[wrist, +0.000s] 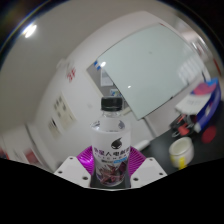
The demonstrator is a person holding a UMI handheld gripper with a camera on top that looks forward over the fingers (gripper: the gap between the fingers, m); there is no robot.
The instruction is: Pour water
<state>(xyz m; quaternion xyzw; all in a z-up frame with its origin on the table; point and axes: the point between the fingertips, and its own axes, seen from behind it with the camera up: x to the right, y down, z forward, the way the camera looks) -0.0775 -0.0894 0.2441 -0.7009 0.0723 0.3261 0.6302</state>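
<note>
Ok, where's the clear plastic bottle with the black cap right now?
In the gripper view, the clear plastic bottle with the black cap stands upright between the gripper fingers, with a pale yellow cup to its right.

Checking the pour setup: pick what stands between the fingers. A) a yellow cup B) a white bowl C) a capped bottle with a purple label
C: the capped bottle with its purple label stands upright between the fingers; the yellow cup sits off to one side.

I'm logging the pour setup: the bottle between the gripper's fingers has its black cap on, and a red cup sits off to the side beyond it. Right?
Not quite. The gripper view shows the cup is yellow, not red. The rest holds: the bottle sits between the fingers of the gripper with its black cap on, and the cup stands off to the side beyond it.
</note>
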